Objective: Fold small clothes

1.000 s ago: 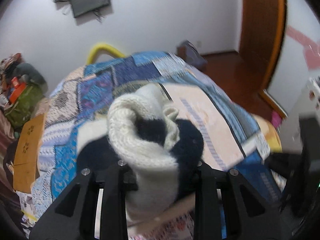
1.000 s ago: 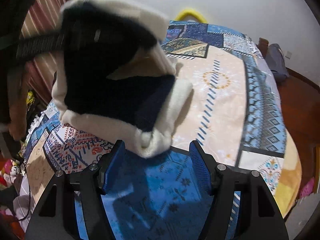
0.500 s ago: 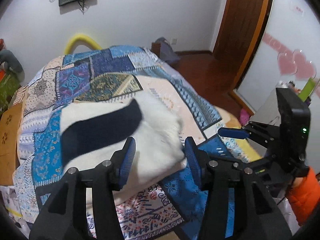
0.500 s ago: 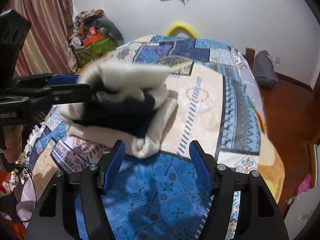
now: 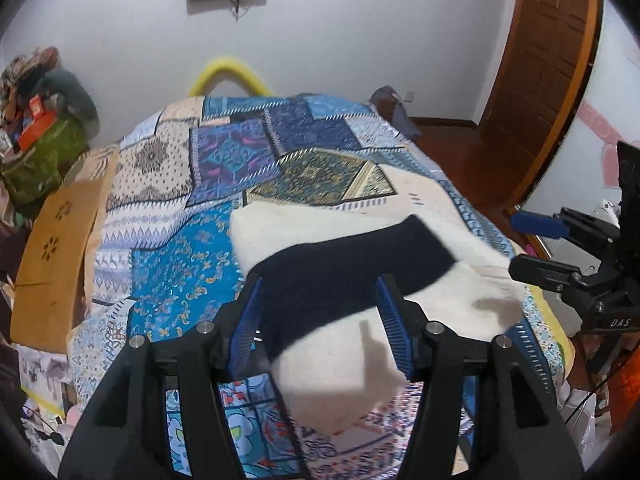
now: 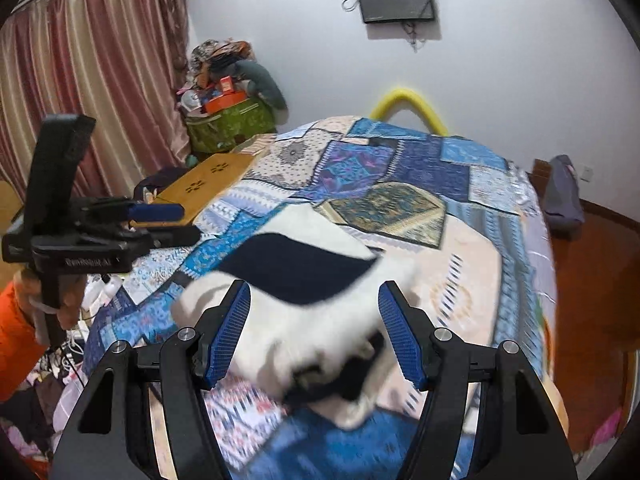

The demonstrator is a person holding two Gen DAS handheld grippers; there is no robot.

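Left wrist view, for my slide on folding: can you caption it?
Open left claw above a folded white-and-navy garment lying on the patchwork bedspread.

A cream-white knitted garment (image 5: 460,304) carries a broad navy band. The bedspread (image 5: 192,264) under it is patchwork: bright blue florals, purple medallions, beige dotted panels, a teal-and-gold diamond. Each hand-held gripper is black with blue ribbed pads (image 6: 230,334). The curtain (image 6: 100,64) is pink and cream striped.
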